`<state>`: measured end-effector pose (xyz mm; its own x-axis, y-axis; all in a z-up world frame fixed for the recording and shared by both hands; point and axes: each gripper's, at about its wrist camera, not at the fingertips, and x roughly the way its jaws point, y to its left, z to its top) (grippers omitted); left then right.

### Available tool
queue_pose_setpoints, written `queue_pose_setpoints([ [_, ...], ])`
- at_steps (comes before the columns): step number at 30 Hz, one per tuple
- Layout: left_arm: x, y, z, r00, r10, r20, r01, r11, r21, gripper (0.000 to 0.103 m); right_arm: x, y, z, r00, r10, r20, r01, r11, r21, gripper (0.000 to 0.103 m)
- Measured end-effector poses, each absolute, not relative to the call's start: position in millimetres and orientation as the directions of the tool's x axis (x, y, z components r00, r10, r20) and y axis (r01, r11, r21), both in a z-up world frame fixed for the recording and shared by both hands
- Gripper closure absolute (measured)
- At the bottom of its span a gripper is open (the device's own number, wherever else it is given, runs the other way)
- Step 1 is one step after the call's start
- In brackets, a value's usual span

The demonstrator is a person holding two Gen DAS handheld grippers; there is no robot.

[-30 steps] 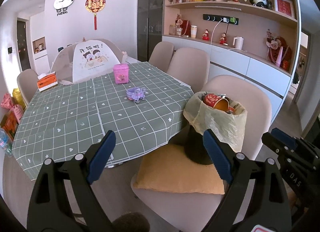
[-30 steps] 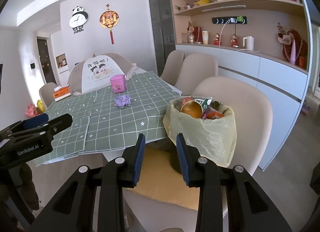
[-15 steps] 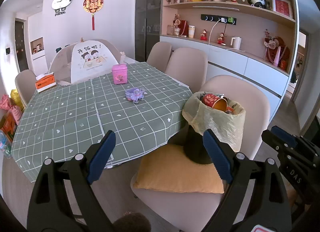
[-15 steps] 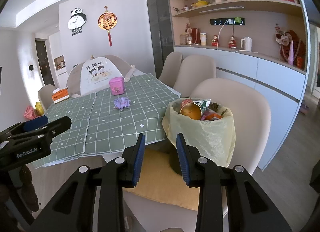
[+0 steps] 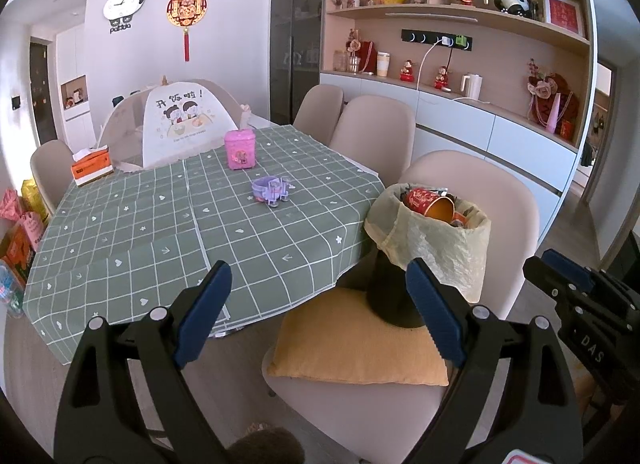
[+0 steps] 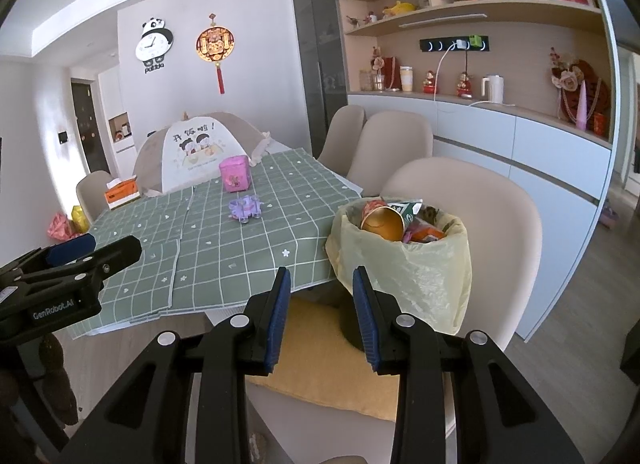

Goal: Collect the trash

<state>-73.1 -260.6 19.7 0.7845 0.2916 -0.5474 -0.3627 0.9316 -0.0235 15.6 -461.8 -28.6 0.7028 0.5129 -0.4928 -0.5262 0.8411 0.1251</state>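
A black bin lined with a pale yellow bag (image 5: 436, 248) (image 6: 408, 264) stands on a yellow cushion (image 5: 356, 344) on the near beige chair. Inside lie a red paper cup (image 5: 430, 202) (image 6: 382, 220) and other wrappers. My left gripper (image 5: 316, 288) hangs wide open in front of the table edge and the bin, holding nothing. My right gripper (image 6: 320, 296) is partly open with an empty gap, just short of the bin. Each gripper shows at the edge of the other's view.
A table with a green checked cloth (image 5: 168, 224) carries a pink tin (image 5: 239, 151), a purple toy (image 5: 270, 189), an orange tissue box (image 5: 91, 166) and a mesh food cover (image 5: 176, 126). Beige chairs (image 5: 372, 132) ring the table. White cabinets and shelves (image 5: 500, 124) line the right wall.
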Motion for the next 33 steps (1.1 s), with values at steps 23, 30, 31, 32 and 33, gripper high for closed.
queue_pose_setpoints([
  [23, -75.6, -258.8, 22.7, 0.784, 0.290, -0.548, -0.363, 0.931, -0.026, 0.018, 17.1, -462.9, -28.8, 0.702, 0.513, -0.494, -0.524, 0.842, 0.129, 0.072],
  [30, -75.4, -258.4, 21.8, 0.785, 0.289, -0.548, -0.360, 0.932, -0.025, 0.018, 16.9, -463.2, -28.6, 0.703, 0.513, -0.493, -0.523, 0.842, 0.130, 0.072],
  [31, -75.3, -258.5, 21.8, 0.785, 0.289, -0.548, -0.361, 0.932, -0.026, 0.018, 17.3, -462.7, -28.6, 0.703, 0.512, -0.493, -0.522, 0.843, 0.131, 0.072],
  [32, -75.1, -258.0, 21.0, 0.785, 0.288, -0.549, -0.360, 0.933, -0.025, 0.018, 17.1, -462.9, -28.6, 0.704, 0.512, -0.493, -0.522, 0.843, 0.129, 0.072],
  [33, -75.1, -258.1, 20.6, 0.785, 0.286, -0.550, -0.358, 0.933, -0.025, 0.018, 17.2, -463.8, -28.6, 0.704, 0.512, -0.492, -0.523, 0.842, 0.129, 0.072],
])
